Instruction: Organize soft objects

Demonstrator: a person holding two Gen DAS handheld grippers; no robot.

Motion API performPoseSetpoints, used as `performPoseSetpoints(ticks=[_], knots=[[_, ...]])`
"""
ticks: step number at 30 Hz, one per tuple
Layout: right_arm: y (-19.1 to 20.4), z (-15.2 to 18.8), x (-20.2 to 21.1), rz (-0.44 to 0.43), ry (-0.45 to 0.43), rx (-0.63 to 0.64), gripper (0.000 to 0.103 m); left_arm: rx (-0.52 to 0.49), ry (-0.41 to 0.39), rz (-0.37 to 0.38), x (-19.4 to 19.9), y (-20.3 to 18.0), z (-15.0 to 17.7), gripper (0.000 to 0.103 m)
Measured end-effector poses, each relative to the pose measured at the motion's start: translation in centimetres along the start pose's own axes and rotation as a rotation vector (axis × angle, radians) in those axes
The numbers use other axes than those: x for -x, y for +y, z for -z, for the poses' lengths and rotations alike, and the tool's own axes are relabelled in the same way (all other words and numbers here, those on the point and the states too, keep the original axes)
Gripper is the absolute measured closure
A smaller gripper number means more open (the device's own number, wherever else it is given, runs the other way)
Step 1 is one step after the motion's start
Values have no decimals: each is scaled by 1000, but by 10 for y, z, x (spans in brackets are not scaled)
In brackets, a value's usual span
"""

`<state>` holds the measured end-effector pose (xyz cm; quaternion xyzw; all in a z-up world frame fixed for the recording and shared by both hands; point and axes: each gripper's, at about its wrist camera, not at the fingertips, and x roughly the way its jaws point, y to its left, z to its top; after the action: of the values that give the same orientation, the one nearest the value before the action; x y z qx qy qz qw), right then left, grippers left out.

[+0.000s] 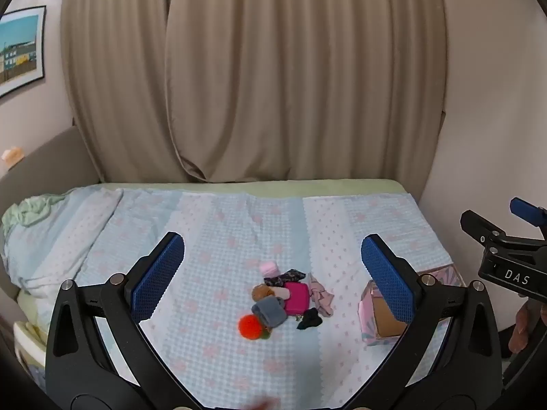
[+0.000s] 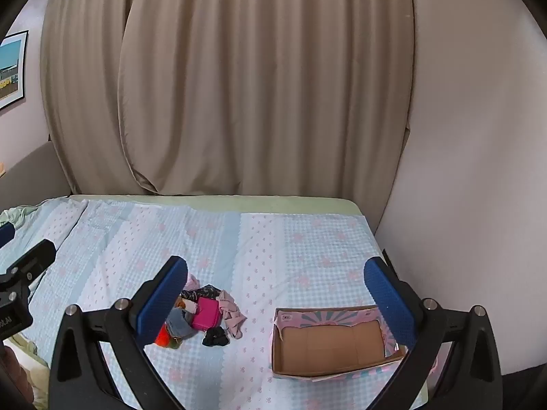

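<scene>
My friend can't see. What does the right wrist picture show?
An open right gripper hovers over a bed, holding nothing. A small pile of soft things lies on the bed, apart from an empty cardboard box to its right. Beige curtains hang behind.

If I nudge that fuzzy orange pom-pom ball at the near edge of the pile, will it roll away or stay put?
The fuzzy orange pom-pom ball looks round, so it may roll a little. It lies on the soft checked bedspread, which would probably stop it soon. It looks fluffy and light, likely squashing under a pinch, and it sits against the grey folded cloth, which may shift too.
</scene>
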<state>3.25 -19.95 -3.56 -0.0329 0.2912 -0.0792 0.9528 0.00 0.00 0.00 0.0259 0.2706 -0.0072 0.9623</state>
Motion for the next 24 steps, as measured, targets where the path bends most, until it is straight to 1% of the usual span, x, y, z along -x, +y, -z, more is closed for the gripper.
performPoseSetpoints(ticks=[1,2,3,5,8,10,12,17,24], knots=[[0,0,-1,7,6,12,0,-1,-1,-1,0,0,0,0],[0,0,-1,7,7,11,0,24,-11,22,0,1,0,0],[0,0,-2,7,7,11,0,20,-11,23,0,1,0,0],[0,-1,-5,10,8,14,0,15,-14,11,1,0,-1,0],[1,-9,-8,13,8,12,0,14,-11,-7,-6,-11,4,0],[0,-1,-1,15,-22,6,0,17,-13,-15,-6,-16,3,0],[-2,-2,1,12,-26,-4,0,22,-16,-20,-7,-18,2,0],[-5,-8,-8,15,-20,3,0,43,-21,-11,-3,-7,-4,0],[-10,-6,-16,11,-25,-4,0,38,-19,-15,-9,-8,-6,0]])
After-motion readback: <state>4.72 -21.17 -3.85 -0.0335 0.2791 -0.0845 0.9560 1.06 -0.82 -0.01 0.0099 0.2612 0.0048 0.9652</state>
